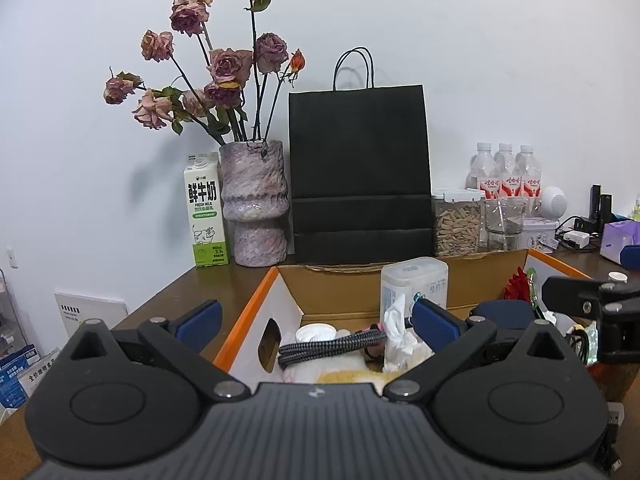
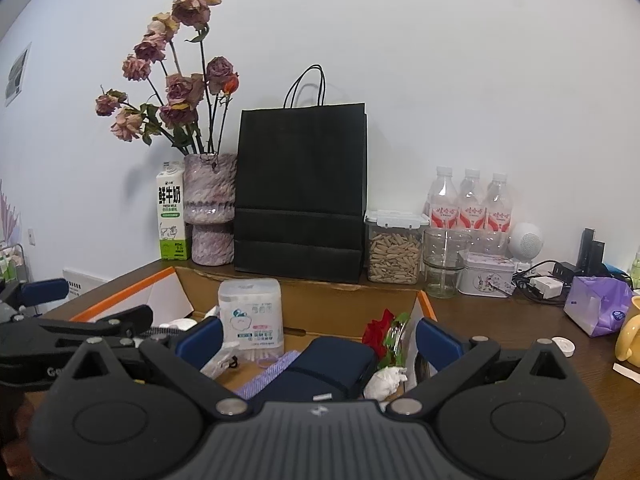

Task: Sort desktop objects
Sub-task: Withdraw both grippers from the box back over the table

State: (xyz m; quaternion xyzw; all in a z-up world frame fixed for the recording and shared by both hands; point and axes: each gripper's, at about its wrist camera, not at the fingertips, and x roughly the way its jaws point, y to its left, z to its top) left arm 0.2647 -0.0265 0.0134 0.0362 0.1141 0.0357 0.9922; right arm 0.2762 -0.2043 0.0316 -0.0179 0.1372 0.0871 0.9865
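Both claws hang over the open cardboard box (image 1: 340, 284) with the orange-edged flaps, and both are spread wide with nothing between the blue pads. The left claw (image 1: 316, 322) sits over the box's left half, and only its view shows the braided black cable (image 1: 332, 345) coiled inside, a white round lid (image 1: 316, 333) beside it, and crumpled white tissue (image 1: 400, 340) just right of the cable. The right claw (image 2: 318, 338) sits over the box's right half, and its camera gets what the other one mostly misses: a smooth dark navy pouch (image 2: 324, 364) lying flat in the box, a strip of purple woven cloth (image 2: 272, 372) touching its left side, a red fake flower (image 2: 378, 330) at its right, and a white crumpled wad (image 2: 384, 382) in front of the flower. The frosted plastic cotton swab box (image 2: 252, 312) stands upright near the box's back wall, visible in both views. Behind the cardboard box, on the brown wooden counter (image 2: 500, 320), there's a matte black paper bag (image 2: 300, 196) with cord handles, a lumpy pinkish stone-look vase (image 2: 210, 208) of dried roses left of it, and a green-and-white milk carton (image 2: 172, 216) further left. Only the right view takes in the yellow mug (image 2: 630, 336) and purple tissue pack (image 2: 596, 306) off to the box's right.
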